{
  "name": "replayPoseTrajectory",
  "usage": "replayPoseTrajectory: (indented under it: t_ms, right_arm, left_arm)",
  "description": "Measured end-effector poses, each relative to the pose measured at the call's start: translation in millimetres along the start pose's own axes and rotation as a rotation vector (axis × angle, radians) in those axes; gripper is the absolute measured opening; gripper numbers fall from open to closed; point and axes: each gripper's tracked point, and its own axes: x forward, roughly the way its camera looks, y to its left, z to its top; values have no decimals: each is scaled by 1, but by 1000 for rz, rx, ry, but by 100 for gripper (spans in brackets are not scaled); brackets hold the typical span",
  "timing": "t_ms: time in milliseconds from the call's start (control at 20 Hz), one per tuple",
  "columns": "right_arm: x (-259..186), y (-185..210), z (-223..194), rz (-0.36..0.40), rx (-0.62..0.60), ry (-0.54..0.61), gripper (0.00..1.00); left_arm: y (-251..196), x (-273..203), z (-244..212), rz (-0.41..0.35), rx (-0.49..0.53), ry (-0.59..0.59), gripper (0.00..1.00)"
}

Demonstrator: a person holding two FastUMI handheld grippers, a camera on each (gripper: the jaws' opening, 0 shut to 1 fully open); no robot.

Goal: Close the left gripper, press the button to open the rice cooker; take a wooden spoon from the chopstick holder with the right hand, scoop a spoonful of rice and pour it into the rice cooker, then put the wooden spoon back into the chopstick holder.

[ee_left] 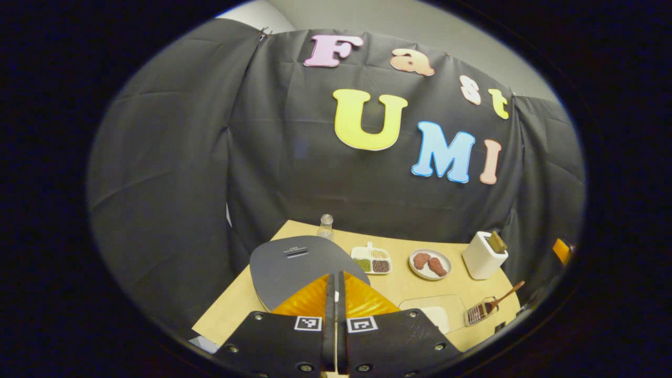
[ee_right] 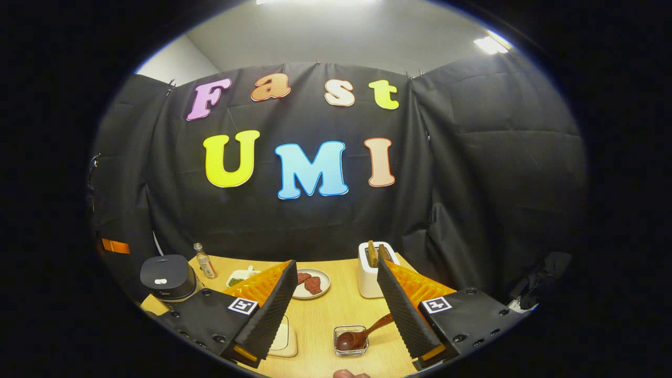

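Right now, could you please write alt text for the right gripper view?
The right gripper hangs open above a wooden table, its fingers framing a wooden spoon resting in a small glass dish; a closed rice cooker sits far left.

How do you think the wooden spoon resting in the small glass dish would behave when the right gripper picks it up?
The wooden spoon looks rigid, so it probably won't bend. Its slim handle juts out over the rim of the glass dish, so lifting it by the end may make the bowl swing down. The dish looks light and could shift.
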Motion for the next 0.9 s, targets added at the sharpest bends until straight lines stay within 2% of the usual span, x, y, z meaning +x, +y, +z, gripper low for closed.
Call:
replayPoseTrajectory:
  t_ms: [50,250,450,550,650,750,800,850,900]
  right_arm:
    - [-1,1,-1,-11,-5,-3,97]
    - [-5,4,-14,-58,-9,27,98]
    - [-8,11,-20,-93,-6,46,97]
    - [-9,19,-23,-98,-15,49,98]
    - [-11,26,-24,-103,-34,51,98]
    - [-11,32,-26,-108,-42,56,98]
    - [-11,34,-29,-113,-43,62,93]
    - [-12,36,-30,-121,-43,66,98]
    - [-13,37,-31,-125,-41,67,95]
  left_arm:
    - [0,7,-5,-17,1,21,0]
    - [3,53,-23,-44,61,95,1]
    - [8,88,-63,-63,125,237,0]
    - [4,98,-77,-93,112,287,1]
    - [-1,105,-86,-127,87,313,0]
    - [-2,109,-91,-144,99,328,1]
    - [-4,110,-92,-153,109,332,1]
    - [-6,113,-95,-159,118,335,1]
    - [-5,115,-98,-159,127,342,0]
